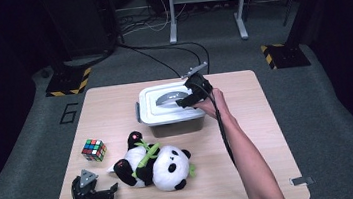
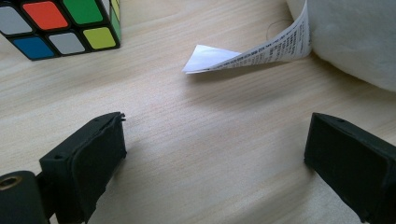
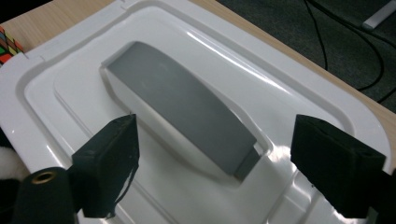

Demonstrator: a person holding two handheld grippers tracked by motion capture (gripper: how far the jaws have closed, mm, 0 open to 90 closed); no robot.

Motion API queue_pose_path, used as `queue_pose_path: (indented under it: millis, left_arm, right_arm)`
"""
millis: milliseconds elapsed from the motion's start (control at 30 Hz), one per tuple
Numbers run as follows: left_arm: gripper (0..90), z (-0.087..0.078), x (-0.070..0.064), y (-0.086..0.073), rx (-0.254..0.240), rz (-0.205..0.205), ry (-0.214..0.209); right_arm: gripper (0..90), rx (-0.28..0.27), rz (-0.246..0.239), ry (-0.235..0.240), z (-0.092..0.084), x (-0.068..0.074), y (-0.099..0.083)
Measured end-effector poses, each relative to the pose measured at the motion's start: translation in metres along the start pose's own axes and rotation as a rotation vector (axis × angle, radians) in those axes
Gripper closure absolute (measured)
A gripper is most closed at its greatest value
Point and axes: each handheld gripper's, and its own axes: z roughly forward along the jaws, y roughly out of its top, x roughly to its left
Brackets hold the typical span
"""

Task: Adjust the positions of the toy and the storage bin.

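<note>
A white lidded box [image 1: 152,113] stands at the table's far middle, with a grey handle [image 3: 182,112] sunk in its lid [image 3: 60,98]. My right gripper [image 1: 185,101] hovers over the lid, open. In the right gripper view its jaws [image 3: 215,126] stand wide on either side of the handle with nothing pressed between them. A panda plush [image 1: 154,165] lies on its side at the front middle. My left gripper [image 1: 110,192] rests open on the table just left of the panda. The bare wood lies between its jaws [image 2: 217,119], and the panda's paper tag [image 2: 247,53] is ahead of them.
A colour cube [image 1: 93,150] sits left of the panda, and its corner [image 2: 60,23] is at the upper left of the left gripper view. The wooden table [image 1: 264,135] has bare room on its right half. Cables and stand legs are on the floor behind.
</note>
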Motion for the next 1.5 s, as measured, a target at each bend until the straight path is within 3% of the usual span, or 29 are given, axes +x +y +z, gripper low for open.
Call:
queue_pose_path:
  millis: [200, 367, 433, 733, 767, 1367, 1500]
  left_arm:
    - [5.4, 0.0, 0.0, 0.0, 0.0, 0.0, 0.0]
    - [5.4, 0.0, 0.0, 0.0, 0.0, 0.0, 0.0]
    - [5.4, 0.0, 0.0, 0.0, 0.0, 0.0, 0.0]
    - [5.4, 0.0, 0.0, 0.0, 0.005, 0.001, 0.0]
    - [5.4, 0.0, 0.0, 0.0, -0.002, 0.0, 0.0]
    - [5.4, 0.0, 0.0, 0.0, 0.0, 0.0, 0.0]
    - [5.4, 0.0, 0.0, 0.0, 0.0, 0.0, 0.0]
  right_arm:
    - [36.8, 0.022, -0.027, 0.034, 0.012, 0.002, 0.009]
    - [40.4, 0.022, -0.034, 0.023, 0.013, 0.003, 0.008]
    - [44.0, 0.024, -0.069, 0.01, 0.012, 0.005, 0.006]
    - [51.2, 0.028, -0.095, -0.009, 0.006, 0.007, 0.0]
    - [51.8, 0.03, -0.116, -0.008, 0.005, 0.006, -0.001]
    - [58.8, 0.055, -0.073, -0.09, -0.011, 0.016, -0.015]
    - [59.1, 0.056, -0.052, -0.089, -0.016, 0.017, -0.02]
